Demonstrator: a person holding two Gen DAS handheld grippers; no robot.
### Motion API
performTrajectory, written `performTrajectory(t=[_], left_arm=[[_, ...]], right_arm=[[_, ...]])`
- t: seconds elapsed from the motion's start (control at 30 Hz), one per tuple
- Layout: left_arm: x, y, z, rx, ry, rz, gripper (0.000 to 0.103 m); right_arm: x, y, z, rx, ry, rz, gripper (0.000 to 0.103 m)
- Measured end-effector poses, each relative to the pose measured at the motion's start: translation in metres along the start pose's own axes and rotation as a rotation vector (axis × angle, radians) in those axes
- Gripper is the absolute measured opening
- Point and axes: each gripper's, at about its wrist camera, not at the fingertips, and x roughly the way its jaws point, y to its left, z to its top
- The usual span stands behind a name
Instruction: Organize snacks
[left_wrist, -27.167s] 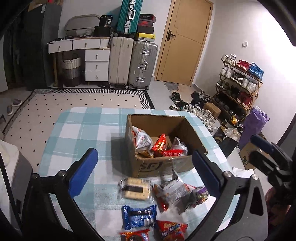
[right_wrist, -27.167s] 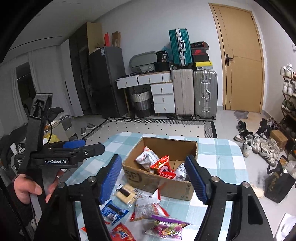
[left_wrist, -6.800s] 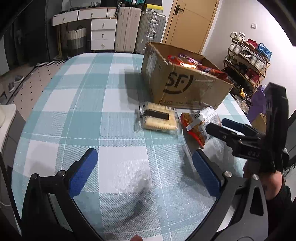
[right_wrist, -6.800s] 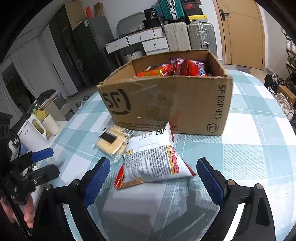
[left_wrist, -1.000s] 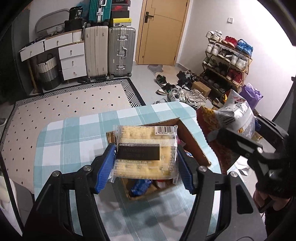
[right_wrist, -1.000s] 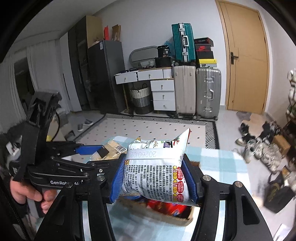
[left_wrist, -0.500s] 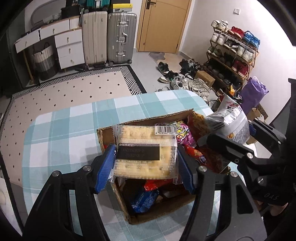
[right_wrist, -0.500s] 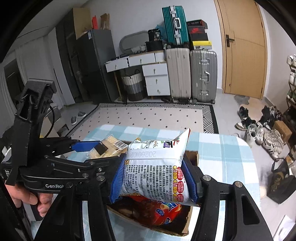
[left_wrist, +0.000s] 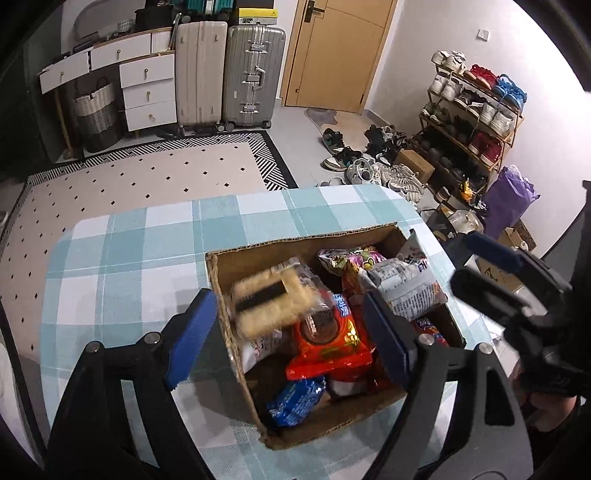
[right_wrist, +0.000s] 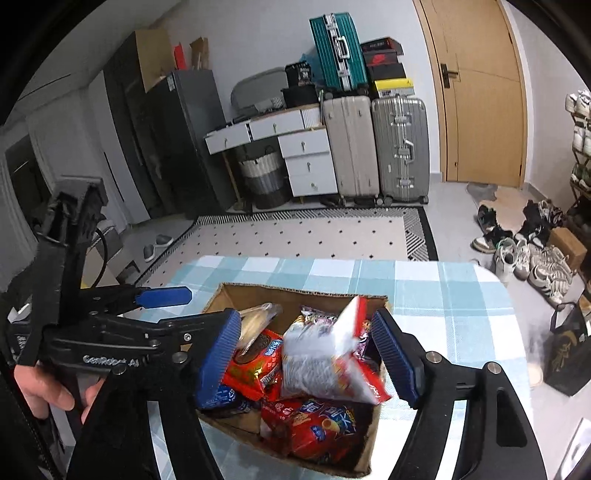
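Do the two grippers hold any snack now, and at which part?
Nothing is held. Left gripper and right gripper have just opened; cracker pack and chip bag drop into the box.

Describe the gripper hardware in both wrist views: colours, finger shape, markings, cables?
Both are black plastic frames with silver bolt heads. The left gripper and right gripper each carry two flat, ribbed blue pads. The left one's body reads "GenRobot.AI" in white lettering, and a black cable loops off its upper housing.

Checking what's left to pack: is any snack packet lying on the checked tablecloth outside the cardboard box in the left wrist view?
No: the checked tablecloth around the cardboard box shows no packets.
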Motion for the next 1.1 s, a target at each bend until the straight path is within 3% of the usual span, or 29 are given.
performTrajectory(t=[0.33, 0.47, 0.73, 0.87, 1.1], left_arm=[[-0.042, -0.002, -0.023, -0.015, -0.031, 0.043, 0.080], [-0.066, -0.007, -0.036, -0.010, -0.062, 0.058, 0.081], [-0.125, -0.029, -0.074, 0.052, -0.222, 0.142, 0.085], [-0.146, -0.036, -0.090, 0.062, -0.251, 0.162, 0.086], [-0.169, -0.042, -0.118, 0.042, -0.289, 0.176, 0.099]], right_arm=[[-0.059, 0.015, -0.010, -0.055, -0.064, -0.018, 0.076], [-0.085, 0.027, -0.021, -0.068, -0.104, -0.026, 0.081], [-0.143, 0.045, -0.049, -0.062, -0.204, -0.062, 0.087], [-0.169, 0.048, -0.066, -0.031, -0.228, -0.059, 0.087], [-0.197, 0.054, -0.091, -0.014, -0.246, -0.069, 0.092]])
